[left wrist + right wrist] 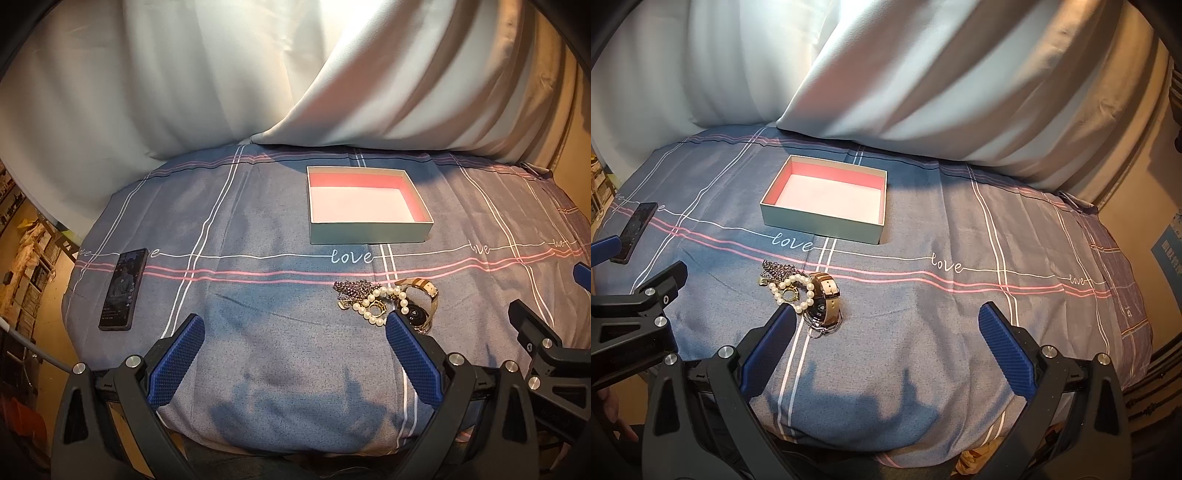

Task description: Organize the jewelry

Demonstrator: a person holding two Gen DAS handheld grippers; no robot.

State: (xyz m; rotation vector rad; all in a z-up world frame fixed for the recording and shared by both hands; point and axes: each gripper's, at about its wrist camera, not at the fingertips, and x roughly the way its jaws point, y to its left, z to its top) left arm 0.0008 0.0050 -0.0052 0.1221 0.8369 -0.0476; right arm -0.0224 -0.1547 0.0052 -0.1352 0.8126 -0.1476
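A heap of jewelry lies on the blue plaid bedsheet: a pearl bracelet, a purple bead chain, a gold ring, a watch with a tan strap and small metal rings. An open box with a pink inside stands beyond it, nothing in it. My left gripper is open, its right fingertip beside the watch. My right gripper is open, its left fingertip just before the heap.
A black phone lies at the left on the sheet. White pillows close off the back. The bed's edge drops away at the left and at the right.
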